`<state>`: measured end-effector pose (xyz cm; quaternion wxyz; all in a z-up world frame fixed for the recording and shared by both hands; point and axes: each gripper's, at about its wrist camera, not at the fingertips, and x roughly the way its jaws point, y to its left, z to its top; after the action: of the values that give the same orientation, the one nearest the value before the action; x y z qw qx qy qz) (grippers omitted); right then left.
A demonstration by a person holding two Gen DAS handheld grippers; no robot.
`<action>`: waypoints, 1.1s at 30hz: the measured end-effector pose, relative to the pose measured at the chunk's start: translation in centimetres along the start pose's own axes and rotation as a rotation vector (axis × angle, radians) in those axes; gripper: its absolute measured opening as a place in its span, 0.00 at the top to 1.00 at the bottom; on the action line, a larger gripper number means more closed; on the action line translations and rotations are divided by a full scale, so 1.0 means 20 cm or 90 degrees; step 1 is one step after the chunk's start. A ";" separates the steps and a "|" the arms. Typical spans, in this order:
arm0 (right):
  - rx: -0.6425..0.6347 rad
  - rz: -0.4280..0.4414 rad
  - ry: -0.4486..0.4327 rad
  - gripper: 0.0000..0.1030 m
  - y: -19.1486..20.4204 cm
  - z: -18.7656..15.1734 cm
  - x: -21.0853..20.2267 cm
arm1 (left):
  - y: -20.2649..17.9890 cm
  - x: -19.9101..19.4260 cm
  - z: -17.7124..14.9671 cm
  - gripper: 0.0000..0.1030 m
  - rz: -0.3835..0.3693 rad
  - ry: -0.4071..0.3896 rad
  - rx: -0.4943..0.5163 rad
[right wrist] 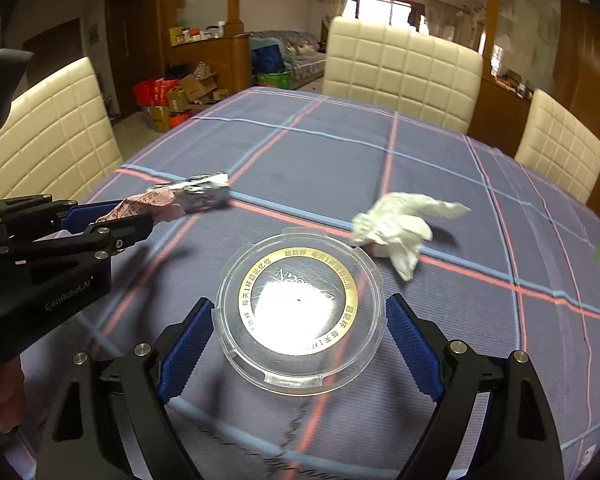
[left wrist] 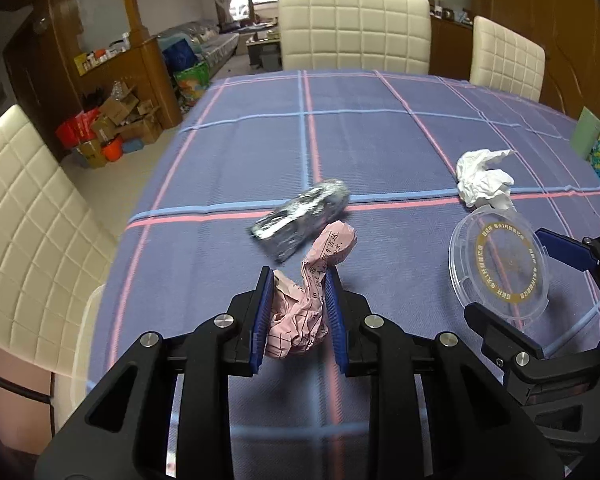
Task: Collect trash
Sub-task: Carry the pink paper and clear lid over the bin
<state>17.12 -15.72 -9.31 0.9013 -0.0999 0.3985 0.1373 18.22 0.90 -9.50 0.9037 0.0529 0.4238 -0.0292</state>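
Trash: four loose pieces lie on or over a purple plaid tablecloth (left wrist: 380,148) — a pink paper wad, a foil wrapper, a white tissue and a clear plastic lid.
Pink paper wad (left wrist: 300,308): crumpled, printed with black characters, pinched between the blue pads of the left gripper (left wrist: 298,280); one twisted end sticks out past the fingertips toward 1 o'clock. In the right wrist view it shows at 9 o'clock (right wrist: 140,210), held clear of the cloth.
Left gripper state: pressed in on the wad from both sides, the paper filling the gap.
Foil wrapper (left wrist: 302,220): silvery, crumpled, blurred in the left wrist view; it lies on the cloth just beyond the wad's free end, at 12 o'clock from the left fingertips. In the right wrist view (right wrist: 204,192) it sits at 11 o'clock, right behind the pink paper.
Clear plastic lid (right wrist: 300,316): round, flat on the cloth, gold ring of print, strong glare in the middle. It lies between the right gripper's (right wrist: 300,306) two blue pads, with a little cloth showing on each side.
Right gripper state: spread wide around the lid, not touching it as far as the right wrist view shows.
White tissue (right wrist: 400,228): crumpled, on the cloth just beyond the lid at 1 o'clock, its near edge almost at the lid's rim.
Chairs (left wrist: 354,28): cream, quilted, around the table at 12, 2 and 9 o'clock in the left wrist view.
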 end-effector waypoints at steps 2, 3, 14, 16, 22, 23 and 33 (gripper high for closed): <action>-0.010 0.007 -0.001 0.18 0.05 0.01 -0.01 | 0.04 -0.03 -0.02 0.73 0.009 -0.005 -0.008; -0.017 0.009 -0.003 0.18 0.08 0.02 -0.02 | 0.07 -0.05 -0.03 0.73 0.014 -0.008 -0.011; -0.092 0.037 -0.017 0.18 0.40 0.10 -0.07 | 0.35 -0.22 -0.17 0.73 0.045 -0.031 -0.068; -0.107 0.043 -0.019 0.18 0.46 0.12 -0.07 | 0.40 -0.24 -0.20 0.73 0.052 -0.031 -0.079; -0.154 0.066 -0.021 0.18 0.67 0.15 -0.05 | 0.60 -0.28 -0.27 0.73 0.080 -0.035 -0.119; -0.161 0.069 -0.021 0.18 0.70 0.16 -0.04 | 0.62 -0.29 -0.29 0.73 0.085 -0.035 -0.124; -0.232 0.102 -0.025 0.18 1.01 0.21 0.02 | 0.90 -0.31 -0.40 0.73 0.132 -0.027 -0.174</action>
<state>13.72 4.58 -8.24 0.8621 -0.2269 0.3562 0.2801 9.84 19.73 -8.55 0.9094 -0.0275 0.3972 0.1207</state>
